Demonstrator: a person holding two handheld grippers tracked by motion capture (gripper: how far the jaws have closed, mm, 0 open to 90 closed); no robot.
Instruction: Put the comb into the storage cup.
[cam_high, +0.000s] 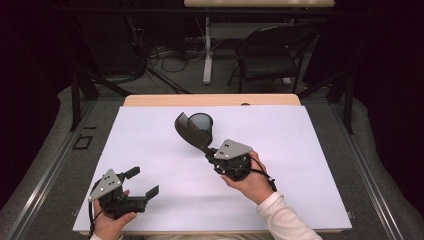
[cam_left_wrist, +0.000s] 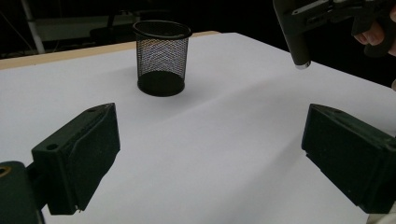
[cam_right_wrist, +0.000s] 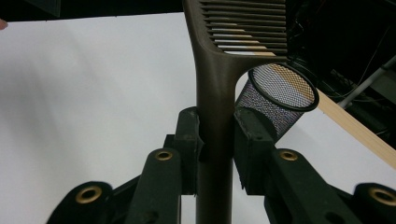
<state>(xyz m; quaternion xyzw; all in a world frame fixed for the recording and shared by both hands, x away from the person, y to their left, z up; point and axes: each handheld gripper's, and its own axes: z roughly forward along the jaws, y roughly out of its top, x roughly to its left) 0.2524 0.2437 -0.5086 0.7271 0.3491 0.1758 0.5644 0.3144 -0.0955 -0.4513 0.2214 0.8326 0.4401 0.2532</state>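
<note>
From above, the white table sheet (cam_high: 150, 150) is laid out under both hands. The right gripper (cam_high: 209, 150) sits out near the middle of the sheet, its grey plate on top, and it's pinching the handle of a dark comb (cam_high: 189, 131). The comb's toothed head points away from the person and overlaps the near-left rim of the black mesh pen cup (cam_high: 202, 121), which stands upright towards the far edge of the sheet; from this angle I cannot tell whether comb and cup touch. The left gripper (cam_high: 145, 184) rests low at the near-left part of the sheet, jaws spread wide with nothing between them, well apart from the cup.

In the left gripper view, its two black jaws stand far apart at either side, bare white sheet between them. The mesh pen cup (cam_left_wrist: 162, 58) stands upright beyond them, left of centre. At the top right the right hand (cam_left_wrist: 373, 32) grips its tool, and a dark handle end with a silvery tip hangs above the sheet.

In the right gripper view, the jaws are pressed onto the comb's (cam_right_wrist: 215, 93) brown handle from both sides, handle running straight up between the pads. The teeth fan out to the right at the top. Just behind them sits the mesh pen cup (cam_right_wrist: 280, 93), open mouth in sight, near the wooden table edge (cam_right_wrist: 355, 126).
</note>
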